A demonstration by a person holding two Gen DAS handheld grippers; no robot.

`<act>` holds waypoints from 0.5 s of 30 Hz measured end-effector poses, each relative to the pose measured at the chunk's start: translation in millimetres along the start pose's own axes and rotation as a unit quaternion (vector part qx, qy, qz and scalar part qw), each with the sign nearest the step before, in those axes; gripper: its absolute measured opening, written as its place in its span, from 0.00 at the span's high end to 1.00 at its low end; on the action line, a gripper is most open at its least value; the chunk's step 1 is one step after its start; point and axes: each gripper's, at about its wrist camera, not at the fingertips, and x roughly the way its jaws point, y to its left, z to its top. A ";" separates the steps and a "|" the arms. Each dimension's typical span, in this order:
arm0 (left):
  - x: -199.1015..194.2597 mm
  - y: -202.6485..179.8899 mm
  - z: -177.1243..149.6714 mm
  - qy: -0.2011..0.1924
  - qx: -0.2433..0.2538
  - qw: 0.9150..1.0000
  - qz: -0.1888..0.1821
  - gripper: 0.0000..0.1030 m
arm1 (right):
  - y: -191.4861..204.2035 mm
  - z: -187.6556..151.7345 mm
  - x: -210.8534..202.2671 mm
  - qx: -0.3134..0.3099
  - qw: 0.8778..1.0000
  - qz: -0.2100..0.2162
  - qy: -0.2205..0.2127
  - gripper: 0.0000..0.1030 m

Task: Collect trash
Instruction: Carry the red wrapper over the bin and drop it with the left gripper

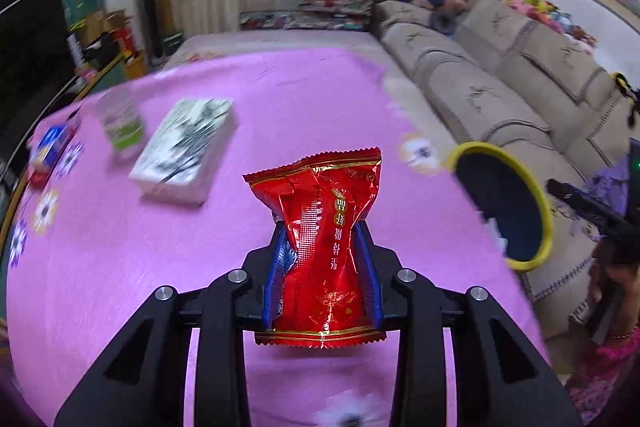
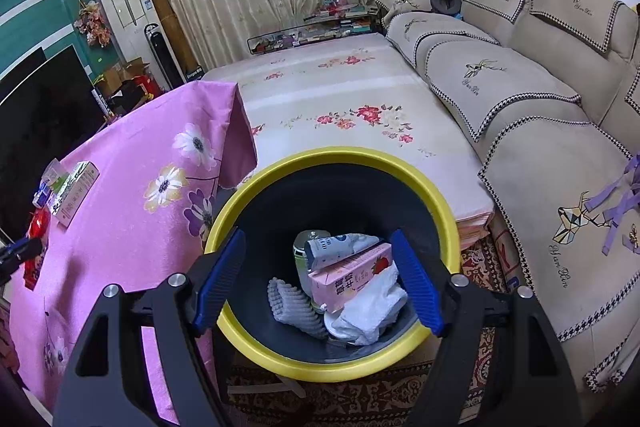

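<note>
A crinkled red snack wrapper [image 1: 324, 247] hangs above the pink tablecloth [image 1: 120, 267], and my left gripper [image 1: 320, 227] is shut on it, its blue pads pinching the wrapper's middle. The same wrapper [image 2: 38, 227] shows at the far left of the right wrist view. A dark bin with a yellow rim [image 2: 332, 155] stands beside the table, also seen as the yellow rim [image 1: 480, 147] to the right. My right gripper [image 2: 316, 235] hovers open over the bin's mouth, holding nothing. Inside lie a pink carton [image 2: 348, 275], a white cloth [image 2: 372, 311], a grey sock [image 2: 292, 307] and a tube [image 2: 340, 245].
On the tablecloth sit a white tissue pack [image 1: 184, 147], a clear cup with a green label [image 1: 120, 123] and a blue and red box [image 1: 50, 147]. A beige sofa [image 2: 520, 99] runs along the right. A patterned rug [image 2: 400, 395] lies under the bin.
</note>
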 end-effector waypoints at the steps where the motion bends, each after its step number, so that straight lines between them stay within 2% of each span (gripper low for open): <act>1: -0.1 -12.3 6.7 -0.004 0.014 1.000 -0.009 0.67 | -2.0 0.0 -3.0 0.002 1.000 -0.001 -0.003 0.31; 4: 1.9 -42.7 20.2 -0.007 0.044 0.998 -0.035 0.67 | -10.9 -1.6 -15.0 0.008 1.000 -0.008 -0.014 0.31; 9: 22.9 -107.4 42.3 -0.001 0.105 0.991 -0.078 0.67 | -32.4 -7.7 -36.7 0.017 0.999 -0.036 -0.028 0.31; 13: 58.5 -156.0 57.8 0.032 0.140 0.983 -0.117 0.66 | -52.7 -14.1 -49.9 0.031 0.997 -0.058 -0.032 0.31; 15: 74.7 -174.6 60.1 0.050 0.150 0.979 -0.129 0.62 | -61.6 -17.2 -53.0 0.039 0.997 -0.064 -0.032 0.31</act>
